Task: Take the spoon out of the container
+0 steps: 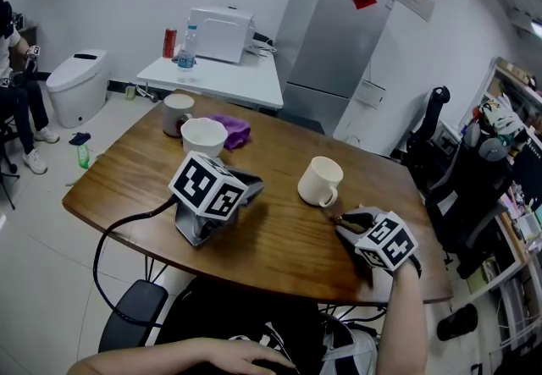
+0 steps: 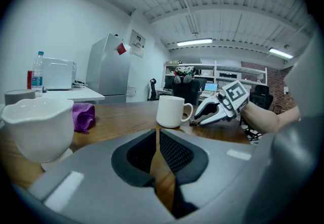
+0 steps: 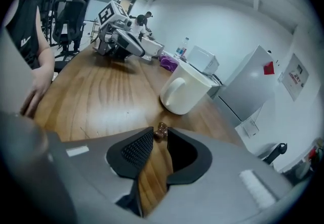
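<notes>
Left gripper (image 2: 156, 136) lay on the wooden table (image 1: 279, 250) with no hand on it, jaws pressed together, nothing between them. Right gripper (image 3: 160, 137) sat low on the table just beside the white mug (image 1: 320, 180), near its handle. Its jaws were clenched on a small brown object (image 3: 161, 130) at the tips. Could not tell if that was the spoon's end; no spoon was clearly seen elsewhere. White bowl (image 1: 203, 137), purple cloth (image 1: 235, 129) and grey cup (image 1: 176, 113) stood at the far side.
</notes>
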`<action>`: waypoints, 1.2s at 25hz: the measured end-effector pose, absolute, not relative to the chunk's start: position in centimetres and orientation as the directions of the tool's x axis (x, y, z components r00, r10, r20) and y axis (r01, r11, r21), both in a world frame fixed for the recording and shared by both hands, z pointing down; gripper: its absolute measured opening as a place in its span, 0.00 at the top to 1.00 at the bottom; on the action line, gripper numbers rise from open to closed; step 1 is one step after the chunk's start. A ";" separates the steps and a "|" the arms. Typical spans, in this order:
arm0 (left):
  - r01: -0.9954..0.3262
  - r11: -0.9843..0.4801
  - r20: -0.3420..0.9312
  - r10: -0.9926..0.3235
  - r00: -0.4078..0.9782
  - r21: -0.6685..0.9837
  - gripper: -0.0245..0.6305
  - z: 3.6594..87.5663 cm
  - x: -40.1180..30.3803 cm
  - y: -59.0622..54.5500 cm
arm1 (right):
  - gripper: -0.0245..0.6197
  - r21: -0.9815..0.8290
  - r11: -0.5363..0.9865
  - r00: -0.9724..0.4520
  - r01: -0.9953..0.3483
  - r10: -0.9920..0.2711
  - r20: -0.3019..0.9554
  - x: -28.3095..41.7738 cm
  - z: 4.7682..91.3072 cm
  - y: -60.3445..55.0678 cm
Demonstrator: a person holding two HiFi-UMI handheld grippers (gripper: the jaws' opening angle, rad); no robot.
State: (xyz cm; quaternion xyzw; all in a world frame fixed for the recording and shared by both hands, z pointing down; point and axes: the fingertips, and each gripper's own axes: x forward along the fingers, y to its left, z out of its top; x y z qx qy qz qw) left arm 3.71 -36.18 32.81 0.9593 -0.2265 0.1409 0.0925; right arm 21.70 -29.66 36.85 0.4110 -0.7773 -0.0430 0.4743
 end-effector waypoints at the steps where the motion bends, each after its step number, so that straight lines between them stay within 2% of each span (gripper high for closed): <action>1: -0.461 -0.880 0.312 -0.409 0.858 0.114 0.93 32.8 3.7 -36.2 | 0.82 0.455 0.652 -0.217 -0.606 -0.687 0.694 21.7 36.6 -29.7; 11: -0.461 -0.880 0.313 -0.408 0.857 0.114 0.93 32.8 3.7 -36.1 | 0.87 0.401 0.560 -0.294 -0.725 -0.778 0.555 22.4 33.8 -30.1; 20: -0.460 -0.880 0.314 -0.407 0.858 0.115 0.93 32.8 3.7 -36.2 | 0.91 0.091 0.485 -0.437 -0.869 -0.842 0.318 23.5 31.1 -29.9; 30: -0.459 -0.881 0.314 -0.406 0.858 0.116 0.93 32.7 3.6 -36.2 | 0.91 -0.033 0.490 -0.485 -0.871 -0.849 0.211 23.6 30.4 -29.7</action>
